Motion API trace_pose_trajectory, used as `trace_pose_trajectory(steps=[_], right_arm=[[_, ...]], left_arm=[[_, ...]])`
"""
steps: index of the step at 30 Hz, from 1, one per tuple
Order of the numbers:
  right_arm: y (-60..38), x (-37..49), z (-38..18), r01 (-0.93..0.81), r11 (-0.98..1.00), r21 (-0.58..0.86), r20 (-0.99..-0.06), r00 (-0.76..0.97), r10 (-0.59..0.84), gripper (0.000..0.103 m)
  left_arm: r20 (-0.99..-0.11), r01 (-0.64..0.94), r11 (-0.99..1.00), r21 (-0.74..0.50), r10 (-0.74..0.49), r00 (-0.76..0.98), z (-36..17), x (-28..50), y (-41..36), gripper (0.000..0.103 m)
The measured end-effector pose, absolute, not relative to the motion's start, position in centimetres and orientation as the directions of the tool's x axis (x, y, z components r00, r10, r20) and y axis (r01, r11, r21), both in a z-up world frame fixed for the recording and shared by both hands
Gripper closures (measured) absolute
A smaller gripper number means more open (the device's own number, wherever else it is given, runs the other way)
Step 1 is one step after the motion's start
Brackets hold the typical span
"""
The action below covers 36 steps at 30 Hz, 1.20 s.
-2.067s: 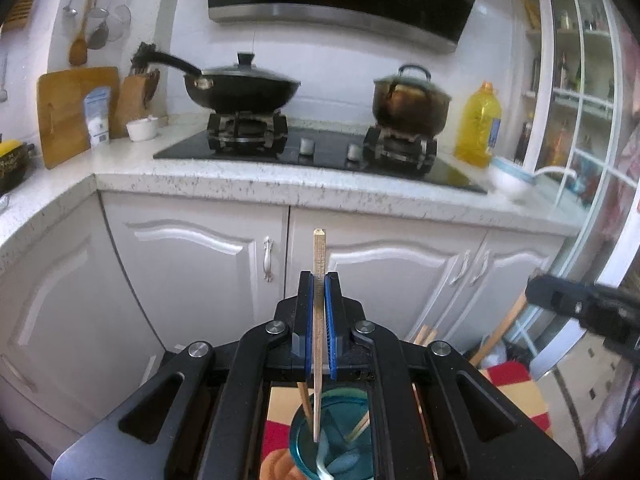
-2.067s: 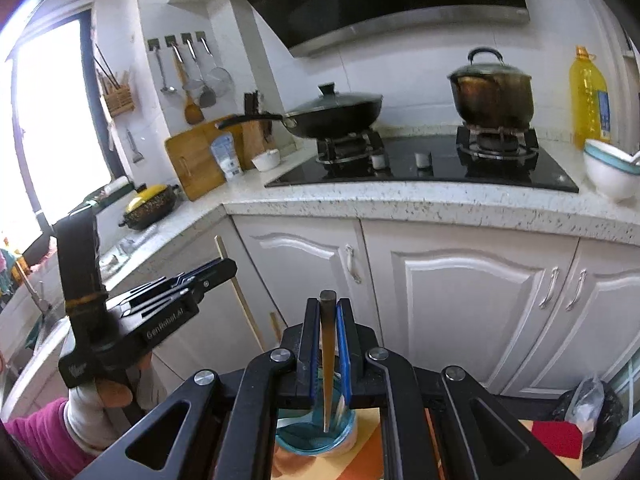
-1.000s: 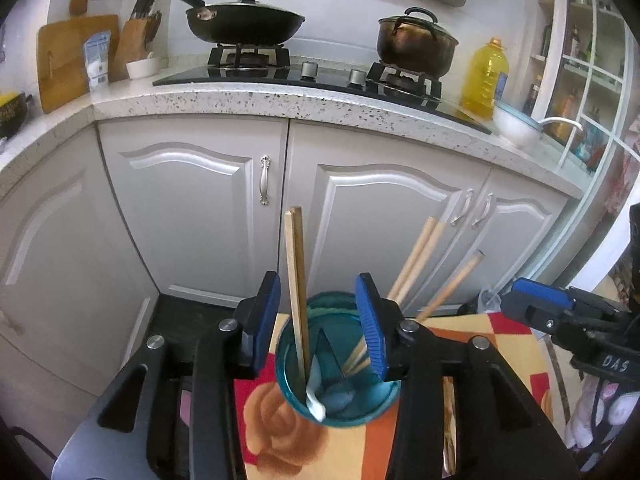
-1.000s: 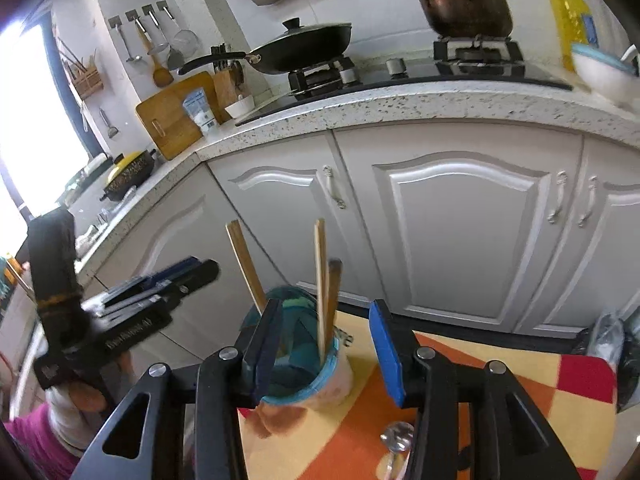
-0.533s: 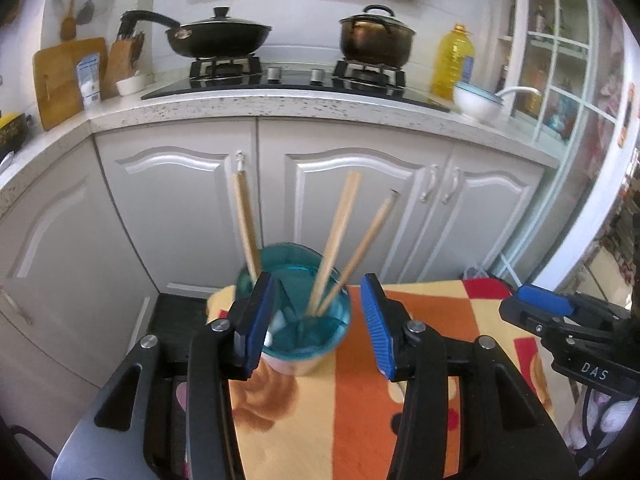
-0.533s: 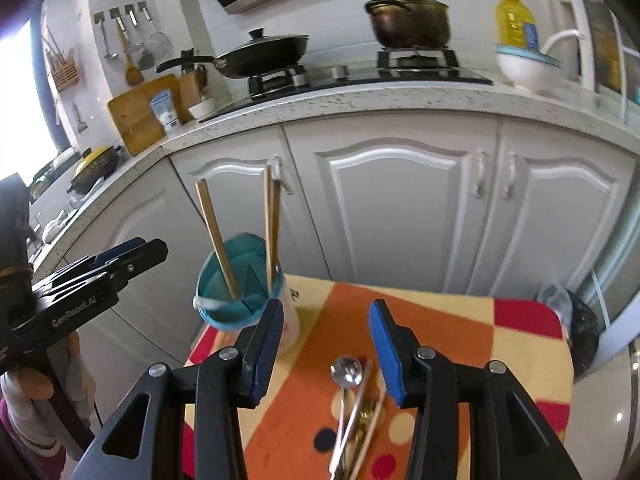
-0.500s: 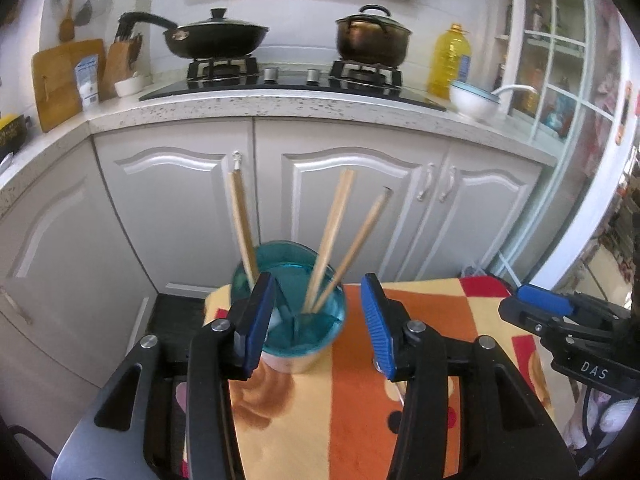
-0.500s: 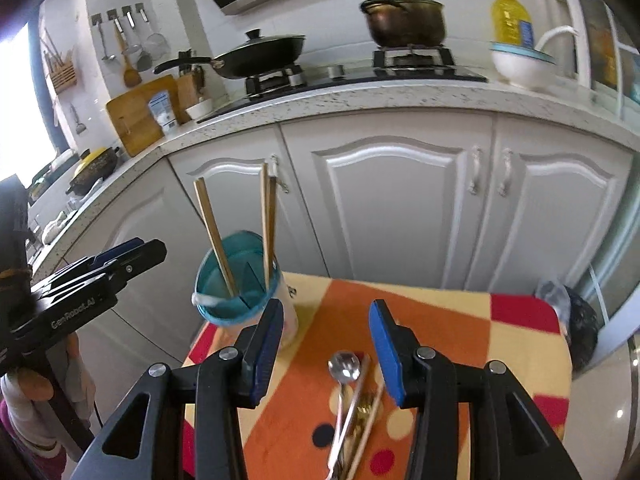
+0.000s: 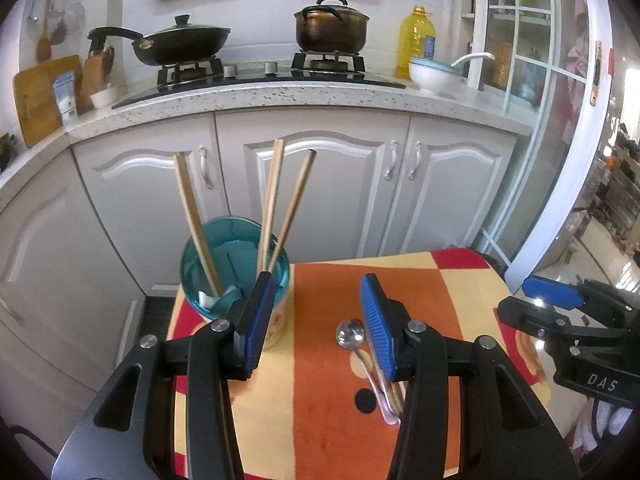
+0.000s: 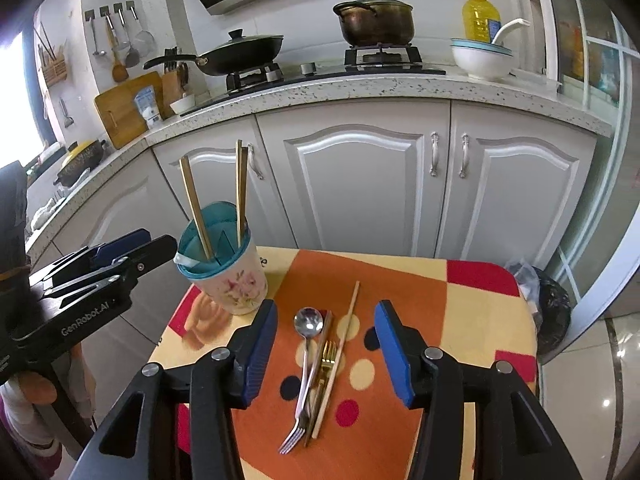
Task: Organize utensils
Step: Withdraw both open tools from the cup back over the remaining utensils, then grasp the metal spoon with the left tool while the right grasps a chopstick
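Right gripper (image 10: 324, 344), jaws opening and empty, hangs directly over the utensils (image 10: 316, 372), their long axes running along its reach, cup (image 10: 224, 272) ahead-left; left gripper (image 9: 316, 320), jaws wide and empty, sits farther off

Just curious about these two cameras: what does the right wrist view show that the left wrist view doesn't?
Only the right wrist view shows the gold fork, the silver fork and the loose chopstick on the cloth. Only the left wrist view shows three chopsticks apart in the holder. Both share the teal holder, the spoon and the stove pots.
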State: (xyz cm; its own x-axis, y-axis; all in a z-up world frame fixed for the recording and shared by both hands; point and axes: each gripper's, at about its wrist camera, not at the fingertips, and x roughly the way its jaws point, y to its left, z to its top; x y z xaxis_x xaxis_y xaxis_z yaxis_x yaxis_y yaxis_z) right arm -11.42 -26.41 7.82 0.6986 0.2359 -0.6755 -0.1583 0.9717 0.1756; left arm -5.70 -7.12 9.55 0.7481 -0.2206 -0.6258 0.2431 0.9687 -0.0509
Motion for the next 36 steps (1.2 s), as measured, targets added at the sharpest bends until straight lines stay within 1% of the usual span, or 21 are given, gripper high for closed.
trace_pose_trajectory(steps=[9,15,18,19,20,25,28,36], right_arm=[[-26.5,-11.4,6.8,-0.135,0.974,0.181,-0.693,0.685,0.224,0.053],[-27.4,-10.8,4.8,-0.121,0.968,0.218,-0.715,0.656,0.243,0.052],[-27.5,-9.7,2.6,-0.135,0.956,0.262,-0.734,0.615,0.288,0.053],[-27.4,-9.2,1.7,-0.138,0.949,0.282,-0.742,0.595,0.307,0.055],[-27.3,-8.7,0.8,-0.142,0.944,0.297,-0.75,0.578,0.322,0.059],[-26.0,-5.4,-4.2,-0.162,0.937,0.308,-0.806,0.479,0.348,0.066],[-25.7,-3.3,-6.4,-0.147,0.938,0.313,-0.828,0.443,0.345,0.069],[-25.9,1.4,-8.7,-0.116,0.943,0.311,-0.845,0.42,0.33,0.08]], left_arm=[[-0.651,0.252,0.966,-0.06,-0.229,0.724,8.5,-5.5,-7.7,0.059],[-0.711,0.241,0.956,-0.168,-0.286,0.643,5.9,-4.3,-6.3,0.059],[-0.743,0.228,0.956,-0.183,-0.286,0.605,3.8,-3.9,-6.1,0.059],[-0.754,0.223,0.957,-0.184,-0.283,0.593,3.0,-3.9,-6.1,0.059],[-0.765,0.221,0.957,-0.186,-0.282,0.579,2.3,-3.9,-6.1,0.059],[-0.824,0.222,0.959,-0.175,-0.266,0.5,-1.6,-3.8,-6.4,0.059],[-0.845,0.214,0.956,-0.201,-0.279,0.455,-3.4,-3.2,-6.8,0.059],[-0.872,0.163,0.957,-0.239,-0.286,0.397,-7.3,0.4,-8.8,0.059]])
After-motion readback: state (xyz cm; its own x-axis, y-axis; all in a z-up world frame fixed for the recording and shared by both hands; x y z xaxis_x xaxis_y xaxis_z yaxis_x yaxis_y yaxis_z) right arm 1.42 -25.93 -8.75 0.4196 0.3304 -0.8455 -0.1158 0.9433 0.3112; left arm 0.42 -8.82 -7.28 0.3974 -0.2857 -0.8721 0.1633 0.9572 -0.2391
